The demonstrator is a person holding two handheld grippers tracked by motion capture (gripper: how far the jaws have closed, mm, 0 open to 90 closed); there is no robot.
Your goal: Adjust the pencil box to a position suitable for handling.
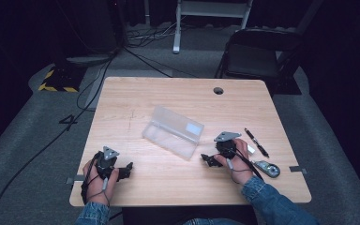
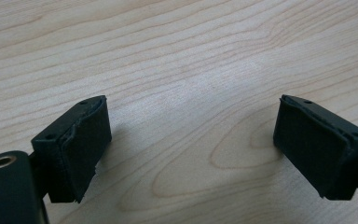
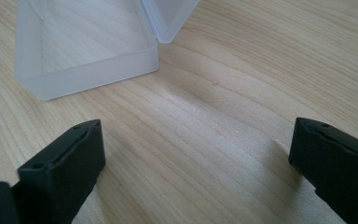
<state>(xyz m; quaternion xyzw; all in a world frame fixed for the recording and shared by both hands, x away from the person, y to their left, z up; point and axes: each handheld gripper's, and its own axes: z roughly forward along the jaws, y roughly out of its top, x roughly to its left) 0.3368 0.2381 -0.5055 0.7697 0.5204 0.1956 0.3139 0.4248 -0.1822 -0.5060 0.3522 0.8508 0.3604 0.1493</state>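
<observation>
An open clear plastic case (image 1: 173, 131) lies at the middle of the wooden table (image 1: 136, 101), lid tilted back. My left gripper (image 1: 127, 169) rests near the front left edge, open, with bare wood between its pads (image 2: 81, 149). My right gripper (image 1: 208, 161) rests just right of the case's near corner, open and holding nothing. In the right gripper view the case (image 3: 88, 46) sits close ahead and to the left of the pads (image 3: 67, 163).
A black pen (image 1: 256, 141) lies right of my right hand, with a small white block (image 1: 251, 149) beside it and a grey tape measure (image 1: 267, 168) nearer the front. A cable hole (image 1: 218, 90) sits at the table's back. A black folding chair (image 1: 255, 54) stands behind.
</observation>
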